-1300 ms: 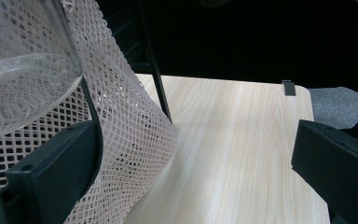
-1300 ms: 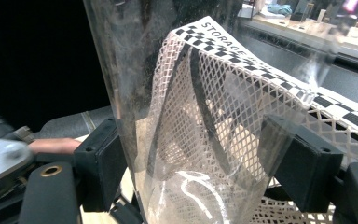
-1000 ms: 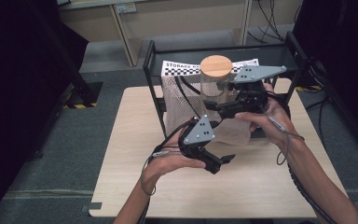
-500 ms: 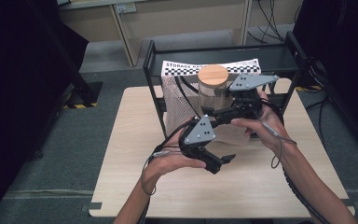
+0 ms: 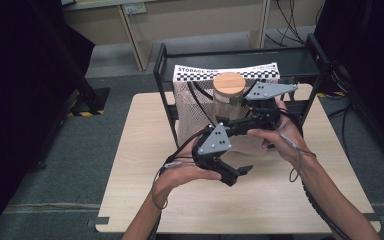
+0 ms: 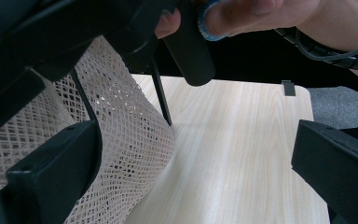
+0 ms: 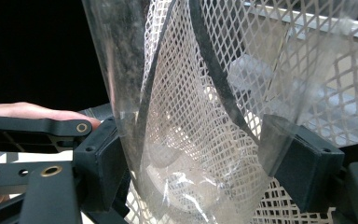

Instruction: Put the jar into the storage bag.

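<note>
My left gripper (image 5: 235,174) hangs open, nothing between its jaws, just beside the mesh bag (image 5: 195,112) near the tabletop's (image 5: 145,200) middle. My right gripper (image 5: 220,121) is clamped on the clear jar (image 5: 228,102) with a wooden lid (image 5: 229,82), at the bag by the back edge.

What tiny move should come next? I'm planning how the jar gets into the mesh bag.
Probably lower the jar a little further into the mesh bag. The right gripper is shut on its clear wall, its wooden lid stands above the bag's rim, and the left gripper is open nearby.
</note>
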`<state>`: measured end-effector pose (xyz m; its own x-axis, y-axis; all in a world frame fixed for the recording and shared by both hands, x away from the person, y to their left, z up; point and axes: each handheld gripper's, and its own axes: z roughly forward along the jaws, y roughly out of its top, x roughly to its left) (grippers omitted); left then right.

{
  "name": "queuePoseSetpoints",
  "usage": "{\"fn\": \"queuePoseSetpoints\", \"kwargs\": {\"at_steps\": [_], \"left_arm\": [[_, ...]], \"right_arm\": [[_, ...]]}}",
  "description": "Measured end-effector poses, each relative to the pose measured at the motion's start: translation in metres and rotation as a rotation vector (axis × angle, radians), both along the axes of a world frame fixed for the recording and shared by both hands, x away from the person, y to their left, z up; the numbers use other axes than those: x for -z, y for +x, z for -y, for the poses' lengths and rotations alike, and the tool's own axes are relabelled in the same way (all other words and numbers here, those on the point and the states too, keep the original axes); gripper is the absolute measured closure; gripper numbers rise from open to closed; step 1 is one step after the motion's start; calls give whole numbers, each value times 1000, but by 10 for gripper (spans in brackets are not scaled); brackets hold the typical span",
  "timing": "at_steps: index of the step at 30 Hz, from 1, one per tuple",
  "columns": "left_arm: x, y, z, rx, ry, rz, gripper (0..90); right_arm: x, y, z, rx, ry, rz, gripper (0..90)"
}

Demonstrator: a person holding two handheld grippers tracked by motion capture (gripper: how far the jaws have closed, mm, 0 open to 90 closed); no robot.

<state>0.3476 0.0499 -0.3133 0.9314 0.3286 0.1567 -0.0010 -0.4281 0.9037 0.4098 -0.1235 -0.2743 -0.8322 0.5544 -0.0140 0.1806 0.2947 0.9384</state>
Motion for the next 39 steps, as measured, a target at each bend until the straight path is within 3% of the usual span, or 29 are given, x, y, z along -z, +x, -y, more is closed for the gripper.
{"fn": "queuePoseSetpoints", "kwargs": {"at_steps": [39], "left_arm": [[1,0,1,-1,-3,-1,3]], "right_arm": [[3,1,-3,-2,-22,-11,222]]}}
